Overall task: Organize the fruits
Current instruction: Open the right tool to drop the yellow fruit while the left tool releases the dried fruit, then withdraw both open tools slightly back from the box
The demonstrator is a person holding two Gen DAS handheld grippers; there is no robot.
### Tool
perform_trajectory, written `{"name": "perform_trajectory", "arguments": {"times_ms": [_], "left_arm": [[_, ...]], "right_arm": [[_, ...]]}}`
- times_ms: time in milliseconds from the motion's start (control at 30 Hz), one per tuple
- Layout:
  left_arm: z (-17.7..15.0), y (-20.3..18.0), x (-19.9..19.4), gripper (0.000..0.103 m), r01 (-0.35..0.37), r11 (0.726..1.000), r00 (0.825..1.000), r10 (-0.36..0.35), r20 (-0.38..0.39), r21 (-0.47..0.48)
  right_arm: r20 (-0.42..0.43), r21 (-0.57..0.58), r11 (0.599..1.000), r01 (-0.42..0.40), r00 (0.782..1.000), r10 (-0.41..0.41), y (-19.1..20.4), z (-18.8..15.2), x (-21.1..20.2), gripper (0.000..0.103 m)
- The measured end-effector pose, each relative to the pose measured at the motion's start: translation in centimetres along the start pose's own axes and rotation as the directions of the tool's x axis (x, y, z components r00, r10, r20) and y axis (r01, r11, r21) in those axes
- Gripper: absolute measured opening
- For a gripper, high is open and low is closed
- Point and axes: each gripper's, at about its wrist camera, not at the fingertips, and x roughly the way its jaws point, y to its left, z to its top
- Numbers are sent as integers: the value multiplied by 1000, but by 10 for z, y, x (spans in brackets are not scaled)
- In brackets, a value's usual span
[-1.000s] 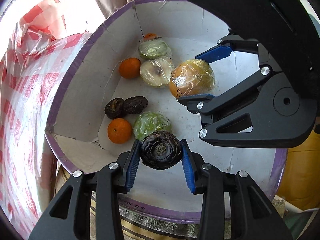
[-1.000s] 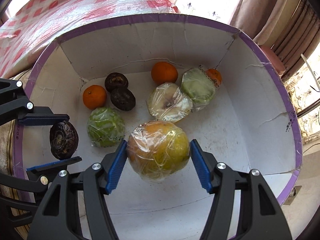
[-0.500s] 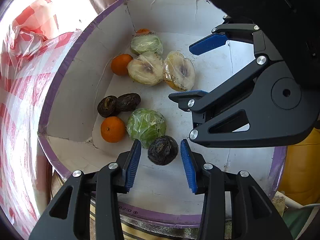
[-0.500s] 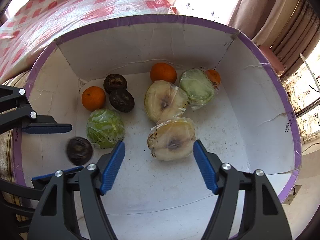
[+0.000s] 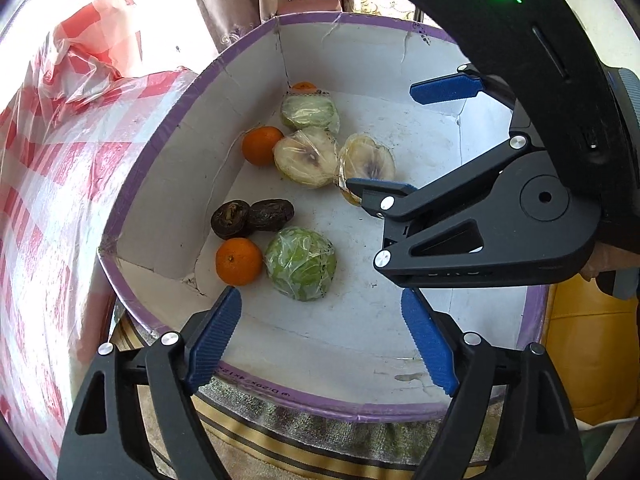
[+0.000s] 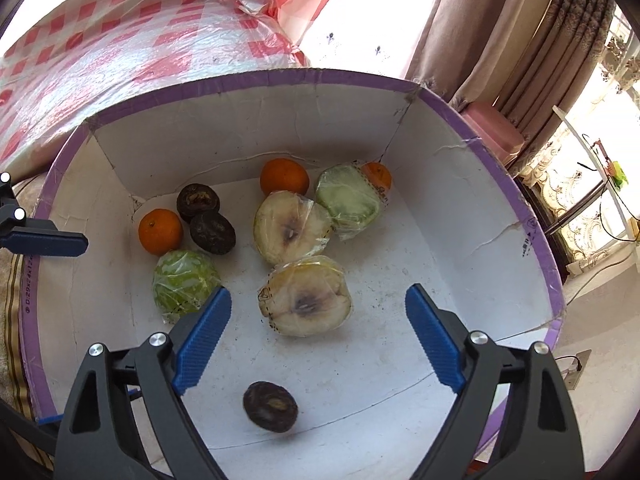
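**A:** Where do the two hand-held grippers stand over the white cardboard box with the purple rim (image 6: 472, 124)?

**B:** Both hang above its floor with jaws apart. The left gripper (image 5: 322, 340) has just been opening and nothing lies between its blue pads. The right gripper (image 6: 318, 340) has also just been opening; a plastic-wrapped pale halved fruit (image 6: 306, 296) lies on the floor between its fingers, untouched by either pad.

**A:** And the rest of the fruit?

**B:** All inside the box. A dark wrinkled round fruit (image 6: 271, 407) sits alone near the front wall. Two more dark fruits (image 6: 206, 212) touch each other beside an orange tangerine (image 6: 160, 231), with a wrapped green fruit (image 6: 184, 280) just beside that. Towards the back lie a second wrapped pale half (image 6: 292, 228), a wrapped light-green piece (image 6: 347, 200) and two more tangerines (image 6: 284, 176).

**A:** Beyond the box?

**B:** A red-and-white checked plastic sheet (image 6: 120, 40) and beige curtains (image 6: 500, 40).
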Motion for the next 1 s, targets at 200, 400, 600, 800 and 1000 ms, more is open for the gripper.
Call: {"name": "perform_trajectory", "arguments": {"times_ms": [200,400,600,800,1000], "left_arm": [[-2,3,-9,86,-13,999,999,14,41,-36],[-8,6,-21,87,1,997,996,7,88,-82],[-17,10,-38,88,-1,989,988,23,152,-147],[-27,29,-42,88,60,955,980,-1,197,-292],[-31,42,-48,88,102,911,965,7,263,-399]], "right_arm": [[56,37,999,21,998,-23,-1,0,-20,90],[111,104,993,47,992,-59,-3,1,-36,93],[141,135,989,66,986,-85,-4,0,-49,94],[152,217,973,82,981,-117,-10,-10,-57,94],[156,299,949,100,976,-152,-13,-22,-64,94]]}}
